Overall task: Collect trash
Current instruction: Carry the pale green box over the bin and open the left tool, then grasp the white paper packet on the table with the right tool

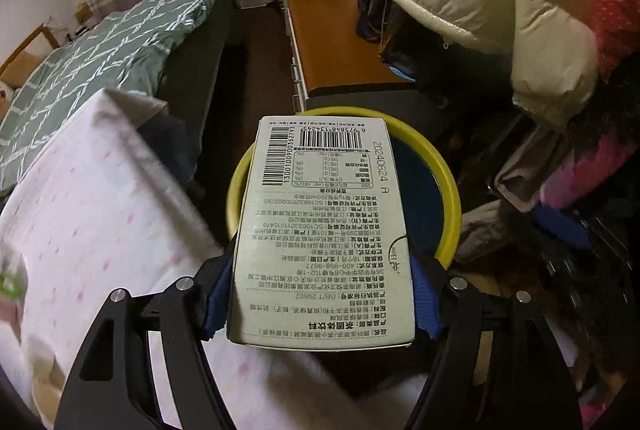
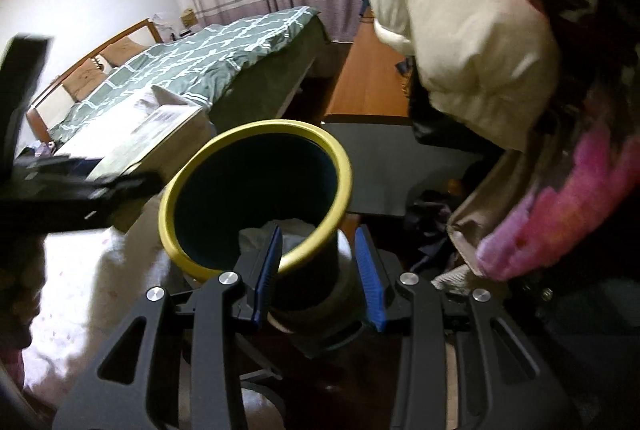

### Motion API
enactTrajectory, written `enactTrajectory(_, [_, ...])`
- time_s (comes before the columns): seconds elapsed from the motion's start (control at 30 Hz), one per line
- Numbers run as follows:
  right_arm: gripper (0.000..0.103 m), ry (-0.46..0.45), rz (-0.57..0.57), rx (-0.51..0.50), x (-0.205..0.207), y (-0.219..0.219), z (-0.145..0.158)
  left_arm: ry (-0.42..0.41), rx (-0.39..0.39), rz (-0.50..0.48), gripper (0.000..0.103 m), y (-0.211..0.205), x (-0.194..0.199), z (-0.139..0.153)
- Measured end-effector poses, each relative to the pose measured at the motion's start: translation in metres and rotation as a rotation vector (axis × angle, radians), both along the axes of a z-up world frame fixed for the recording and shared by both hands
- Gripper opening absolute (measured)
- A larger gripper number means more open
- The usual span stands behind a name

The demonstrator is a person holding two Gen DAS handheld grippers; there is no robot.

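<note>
Box (image 1: 324, 230) clamped in left gripper (image 1: 322, 294), poised over bin (image 1: 448, 186) at 12 o'clock, not yet dropped; right gripper (image 2: 318, 274) gaping astride bin's near rim; white scrap (image 2: 294, 230) already inside.

The bin (image 2: 256, 190) mouth gapes open; white litter sits low inside. Hanging coats (image 2: 472, 42) crowd its right, the bed (image 2: 208, 62) its left, and the carton (image 1: 324, 226) overhangs the rim.
</note>
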State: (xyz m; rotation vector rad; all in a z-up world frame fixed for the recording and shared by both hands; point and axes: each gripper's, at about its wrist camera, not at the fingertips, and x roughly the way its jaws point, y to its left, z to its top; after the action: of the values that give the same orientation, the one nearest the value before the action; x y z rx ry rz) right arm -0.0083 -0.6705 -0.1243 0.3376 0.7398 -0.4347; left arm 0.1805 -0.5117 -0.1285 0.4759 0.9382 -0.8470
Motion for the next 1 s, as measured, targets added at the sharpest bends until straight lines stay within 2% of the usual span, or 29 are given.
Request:
enactTrajectory(0.1, [0.038, 0.01, -0.01, -0.001, -0.005, 0.0, 0.0, 0.006, -0.019, 0.017, 0.087, -0.013, 0.007, -0.002])
enactTrajectory(0.17, [0.041, 0.016, -0.012, -0.009, -0.005, 0.002, 0.001, 0.011, -0.04, 0.03, 0.09, -0.009, 0.008, 0.004])
enactTrajectory(0.33, [0.041, 0.016, 0.022, -0.02, 0.002, 0.015, 0.004, 0.016, -0.126, 0.074, 0.093, 0.049, 0.002, 0.036])
enactTrajectory(0.5, [0.041, 0.014, 0.108, -0.026, 0.021, 0.045, 0.008, -0.037, -0.22, 0.185, 0.098, 0.154, -0.008, 0.077])
enactTrajectory(0.7, [0.041, 0.028, 0.285, -0.041, 0.051, 0.113, 0.012, -0.164, -0.256, 0.377, 0.098, 0.291, -0.027, 0.111])
enactTrajectory(0.8, [0.041, 0.031, 0.401, -0.048, 0.071, 0.16, 0.017, -0.217, -0.26, 0.476, 0.098, 0.351, -0.037, 0.12])
enactTrajectory(1.0, [0.041, 0.005, 0.635, -0.035, 0.098, 0.254, 0.032, -0.258, -0.284, 0.626, 0.098, 0.441, -0.05, 0.121])
